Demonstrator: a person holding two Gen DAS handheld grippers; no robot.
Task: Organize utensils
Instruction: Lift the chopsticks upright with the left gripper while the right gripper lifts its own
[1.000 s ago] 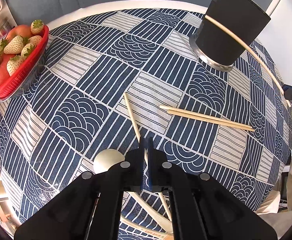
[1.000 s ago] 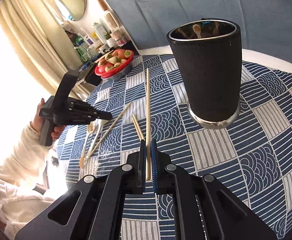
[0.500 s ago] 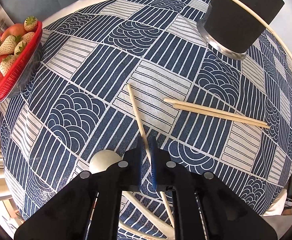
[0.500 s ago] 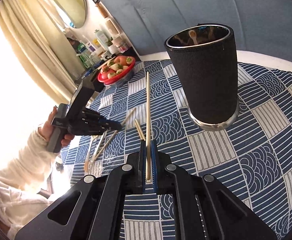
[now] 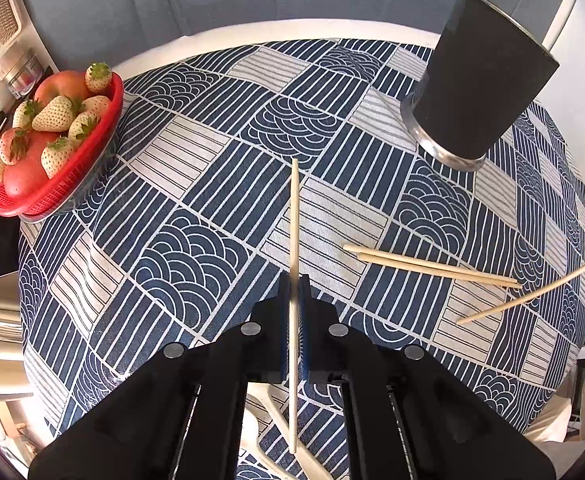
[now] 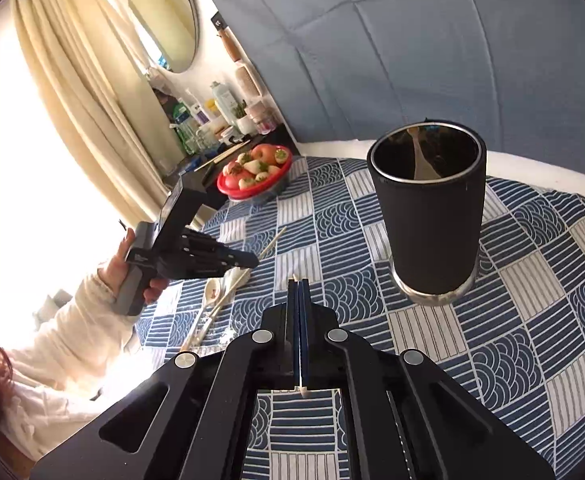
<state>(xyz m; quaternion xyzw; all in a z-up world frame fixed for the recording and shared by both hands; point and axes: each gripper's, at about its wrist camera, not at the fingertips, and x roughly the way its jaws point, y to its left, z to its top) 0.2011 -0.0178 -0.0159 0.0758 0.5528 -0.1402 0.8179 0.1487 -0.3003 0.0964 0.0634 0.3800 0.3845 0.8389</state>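
Note:
My left gripper [image 5: 293,284] is shut on a wooden chopstick [image 5: 294,216] and holds it above the patterned tablecloth [image 5: 212,184], pointing away. A pair of chopsticks [image 5: 428,266] lies on the cloth to the right. The black utensil cup [image 5: 480,92] stands at the far right. My right gripper [image 6: 298,285] is shut on another chopstick [image 6: 303,391], seen end-on; that chopstick shows in the left wrist view [image 5: 532,298]. The cup [image 6: 432,216] stands ahead to the right with a spoon inside. The left gripper shows in the right wrist view [image 6: 248,260] above a spoon [image 6: 210,296].
A red basket of strawberries and apples [image 5: 52,140] sits at the table's left edge, also in the right wrist view [image 6: 256,172]. White spoon handles [image 5: 268,420] lie under my left gripper. A shelf with bottles [image 6: 220,116] stands behind the table.
My left gripper has closed on the chopstick and lifted it off the cloth. My right gripper has turned its chopstick from pointing forward to nearly end-on, and come lower and nearer the cup.

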